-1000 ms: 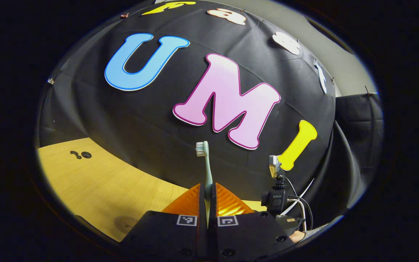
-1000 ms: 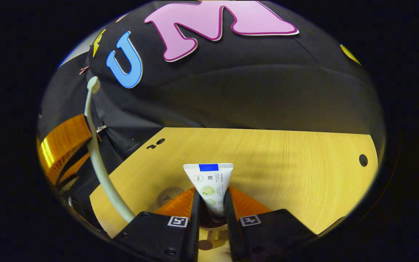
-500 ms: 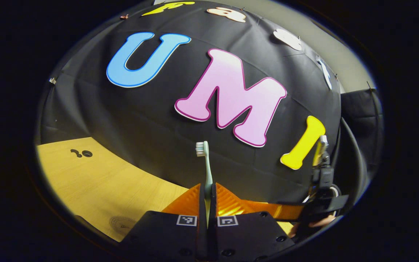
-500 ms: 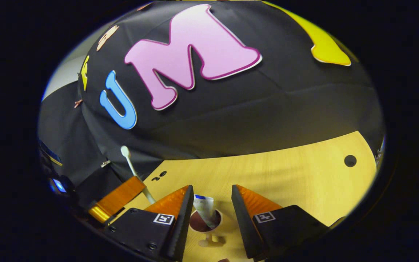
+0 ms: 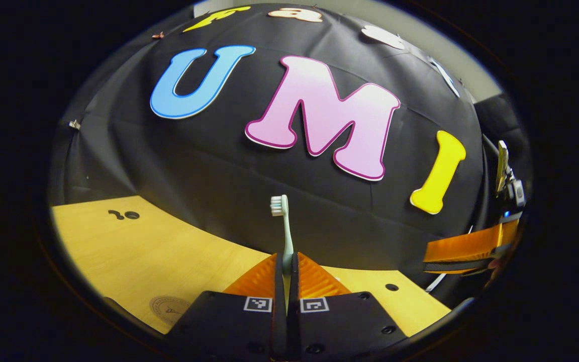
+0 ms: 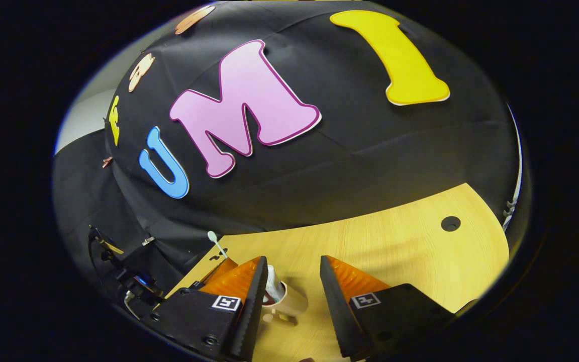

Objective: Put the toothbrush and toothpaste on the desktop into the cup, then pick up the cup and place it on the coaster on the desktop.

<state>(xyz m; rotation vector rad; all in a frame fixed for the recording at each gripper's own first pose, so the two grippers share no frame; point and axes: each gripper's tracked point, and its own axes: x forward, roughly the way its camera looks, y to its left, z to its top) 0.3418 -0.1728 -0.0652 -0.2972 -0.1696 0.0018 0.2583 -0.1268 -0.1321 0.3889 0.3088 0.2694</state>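
Note:
A pale green toothbrush (image 5: 286, 231) stands upright, head up, with my left gripper (image 5: 286, 256) shut on its handle above the wooden desktop (image 5: 169, 256). The round coaster (image 5: 168, 305) lies on the desktop at the lower left of the left gripper view. In the right gripper view, my right gripper (image 6: 292, 261) is open above a beige cup (image 6: 292, 302). The white toothpaste tube (image 6: 272, 289) leans inside that cup, partly hidden by the left finger. The toothbrush head (image 6: 212, 236) pokes up behind that finger. The right gripper's orange fingers (image 5: 468, 248) show at the right edge of the left gripper view.
The desktop has a round hole (image 6: 450, 223) at the far right and small holes (image 5: 126, 215) near the back left. Black cloth closes the back and sides. A camera mount with cables (image 6: 131, 281) sits at the lower left of the right gripper view.
The right gripper opened and let the toothpaste drop into the cup, then drew back to the right. The left gripper kept the toothbrush upright.

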